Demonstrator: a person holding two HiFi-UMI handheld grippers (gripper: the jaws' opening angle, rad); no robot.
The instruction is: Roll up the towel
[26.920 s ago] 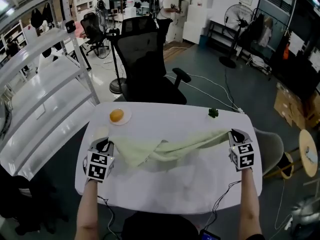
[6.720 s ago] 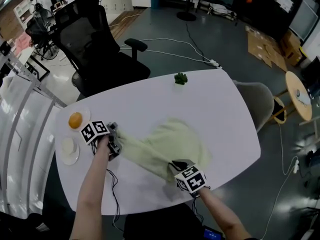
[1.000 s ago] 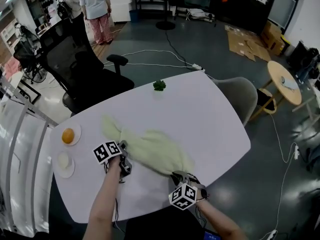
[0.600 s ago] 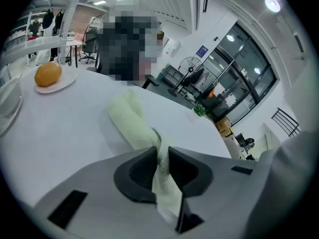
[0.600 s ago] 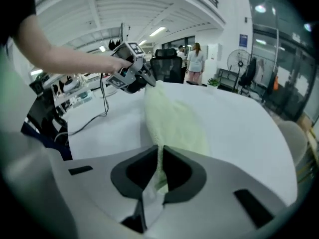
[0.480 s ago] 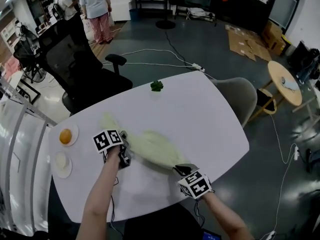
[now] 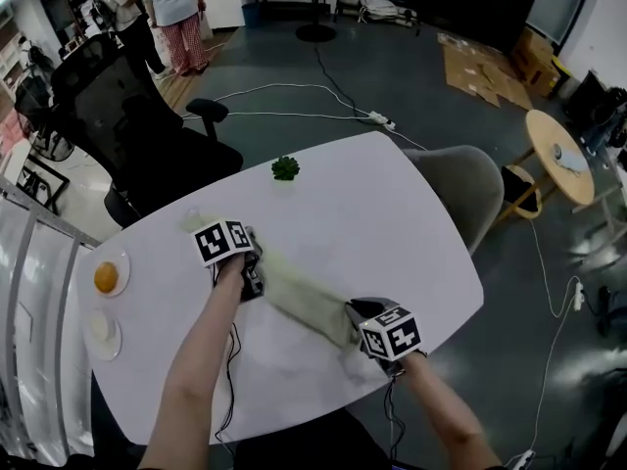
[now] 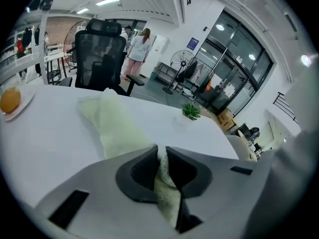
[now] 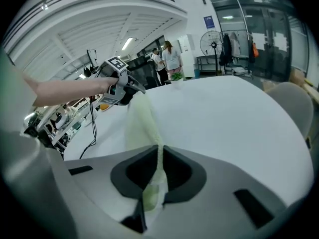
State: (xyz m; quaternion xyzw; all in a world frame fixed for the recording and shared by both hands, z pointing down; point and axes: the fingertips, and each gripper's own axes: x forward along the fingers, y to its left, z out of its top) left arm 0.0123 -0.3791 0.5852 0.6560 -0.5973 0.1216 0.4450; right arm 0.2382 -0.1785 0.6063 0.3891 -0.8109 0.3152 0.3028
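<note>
The pale yellow-green towel (image 7: 306,300) is gathered into a narrow band across the white table (image 7: 392,233), with a loose end (image 7: 192,221) trailing towards the far left. My left gripper (image 7: 253,272) is shut on one end of it, its jaws having just closed further with cloth between them. In the left gripper view, towel (image 8: 117,126) runs ahead from the pinched jaws (image 8: 160,156). My right gripper (image 7: 355,313) is shut on the other end, its jaws also having just closed. The right gripper view shows the band (image 9: 142,121) stretching from its jaws (image 9: 160,151) to the left gripper (image 9: 119,86).
An orange on a small plate (image 7: 106,277) and a second plate (image 7: 101,328) sit at the table's left edge. A green sprig (image 7: 285,167) lies near the far edge. A black office chair (image 7: 127,116) and a grey chair (image 7: 470,189) stand by the table. A cable (image 7: 232,360) trails beneath my left arm.
Both grippers have moved away from me across the table with the towel. The broad spread of cloth has drawn into a narrow band between them. The right gripper has rolled.
</note>
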